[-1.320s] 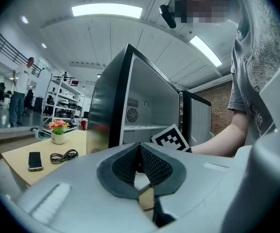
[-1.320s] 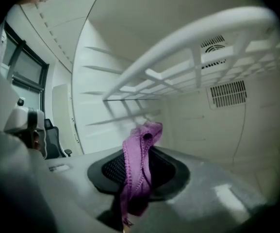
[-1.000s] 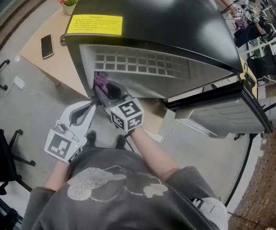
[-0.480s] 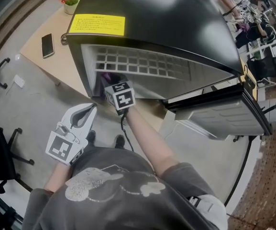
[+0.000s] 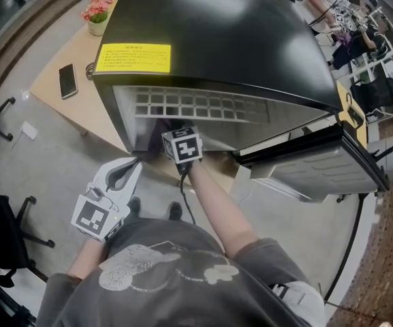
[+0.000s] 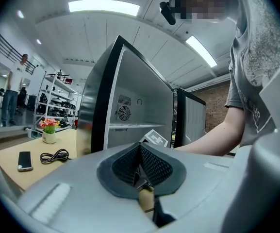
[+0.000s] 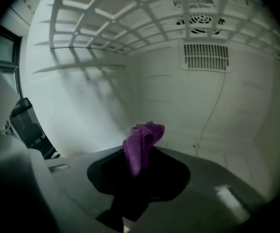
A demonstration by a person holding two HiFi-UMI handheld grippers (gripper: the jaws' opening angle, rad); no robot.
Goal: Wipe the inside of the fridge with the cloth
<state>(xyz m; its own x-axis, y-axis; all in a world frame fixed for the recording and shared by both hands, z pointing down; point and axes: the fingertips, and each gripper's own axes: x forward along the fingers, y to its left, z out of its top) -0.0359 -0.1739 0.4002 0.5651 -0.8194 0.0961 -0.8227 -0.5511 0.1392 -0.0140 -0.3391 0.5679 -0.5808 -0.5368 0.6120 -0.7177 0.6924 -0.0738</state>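
Since one second ago the right gripper [image 7: 139, 165] has gone deeper into the fridge [image 5: 237, 39]; in the head view only its rear end shows at the opening. Its jaws are clamped on the purple cloth [image 7: 140, 142], a crumpled fold that stands up past the fingertips inside the fridge, nearer the white left wall than the back wall. Whether the cloth touches a surface cannot be told. The left gripper [image 6: 140, 173] has its jaws pressed together with nothing between them, and is held outside the fridge, below its opening.

A wire shelf [image 7: 130, 18] lies above the cloth, and a slotted vent [image 7: 205, 56] sits on the back wall. The fridge door [image 5: 319, 162] stands open at the right, and a yellow label [image 5: 133, 58] lies on the black top. Left of the fridge, a beige table [image 5: 73, 94] bears a phone [image 5: 67, 65], a coiled cable [image 6: 55, 155] and a pot of flowers [image 5: 99, 9]. A grey floor [image 5: 39, 155] lies in front of the fridge.
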